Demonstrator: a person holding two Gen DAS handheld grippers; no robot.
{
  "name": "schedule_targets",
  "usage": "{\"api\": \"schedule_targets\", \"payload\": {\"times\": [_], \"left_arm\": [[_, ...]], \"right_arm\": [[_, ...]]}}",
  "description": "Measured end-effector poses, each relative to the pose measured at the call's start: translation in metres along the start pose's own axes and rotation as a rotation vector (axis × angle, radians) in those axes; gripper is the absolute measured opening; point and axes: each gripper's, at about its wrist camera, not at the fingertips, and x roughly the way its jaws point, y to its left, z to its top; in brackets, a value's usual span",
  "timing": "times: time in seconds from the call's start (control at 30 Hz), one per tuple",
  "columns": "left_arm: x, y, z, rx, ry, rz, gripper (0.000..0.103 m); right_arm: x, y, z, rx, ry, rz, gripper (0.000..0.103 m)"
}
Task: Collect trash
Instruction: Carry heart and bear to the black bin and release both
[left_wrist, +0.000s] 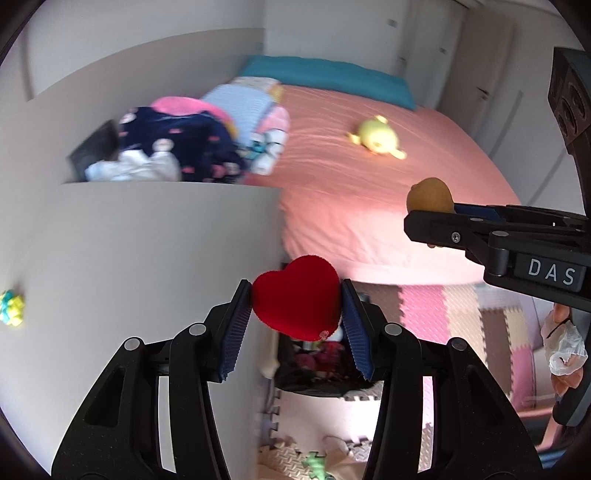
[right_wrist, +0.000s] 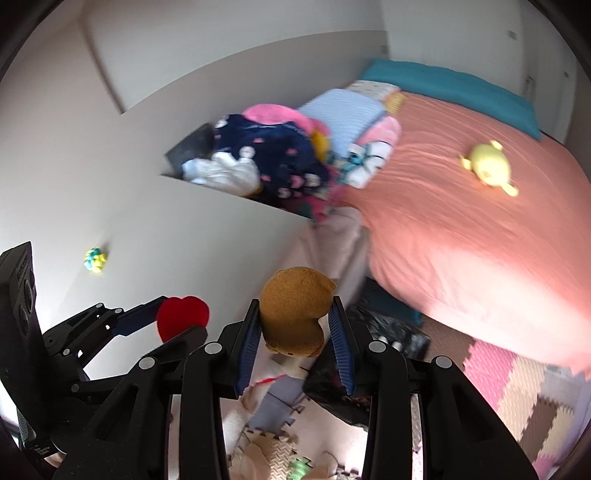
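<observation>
We are clamping a red plush heart (left_wrist: 297, 300) in our left gripper (left_wrist: 296, 306) and a brown plush toy (right_wrist: 295, 310) in our right gripper (right_wrist: 294, 325), near the pink-sheeted bed (left_wrist: 369, 177).

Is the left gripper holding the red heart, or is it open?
Holding: the left gripper has both blue pads pressed against the red heart.

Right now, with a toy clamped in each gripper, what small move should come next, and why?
Probably lower the red heart toward the dark bag just beneath it, since the left gripper sits above that opening; the brown plush can follow.
</observation>
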Motion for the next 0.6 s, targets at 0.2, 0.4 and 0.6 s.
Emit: {"api": "schedule_targets", "payload": {"times": [0.2, 0.4, 0.6], "left_arm": [[0.029, -0.047, 0.0, 0.077, 0.053, -0.064, 0.048], [0.049, -0.069, 0.0, 0.11, 0.103, -0.091, 0.048], [0.062, -0.071, -0.002, 0.105, 0.141, -0.021, 0.097]], "right_arm": [[-0.005, -0.048, -0.017, 0.078, 0.022, -0.054, 0.038], [0.003, -0.074, -0.022, 0.109, 0.064, -0.083, 0.038], [0.001, -0.084, -0.015, 0.132, 0.033, -0.216, 0.079]]}}
